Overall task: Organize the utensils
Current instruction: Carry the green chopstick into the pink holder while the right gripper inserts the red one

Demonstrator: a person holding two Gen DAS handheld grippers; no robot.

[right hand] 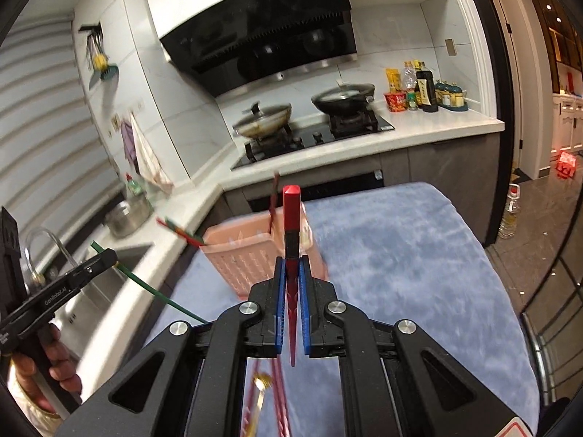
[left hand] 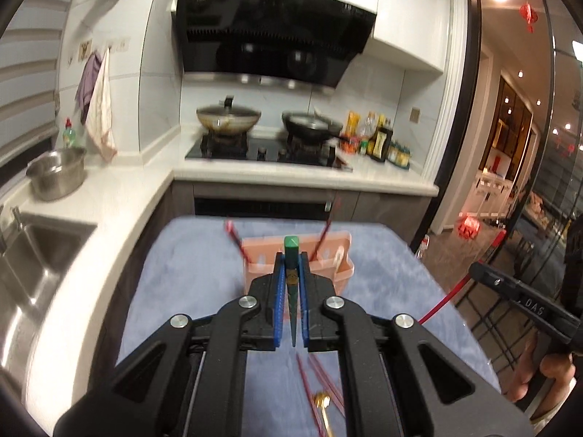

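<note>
My left gripper is shut on a green chopstick, held just in front of a pink utensil holder on the blue cloth. The holder has red chopsticks sticking out of it. My right gripper is shut on a red chopstick, close to the same pink holder. The left gripper with its green chopstick shows at the left of the right wrist view. Loose red chopsticks and a gold utensil lie on the cloth below the grippers.
The blue cloth covers a table beside a white counter with a steel sink and a steel pot. A stove with two woks and bottles stands behind. A doorway opens at the right.
</note>
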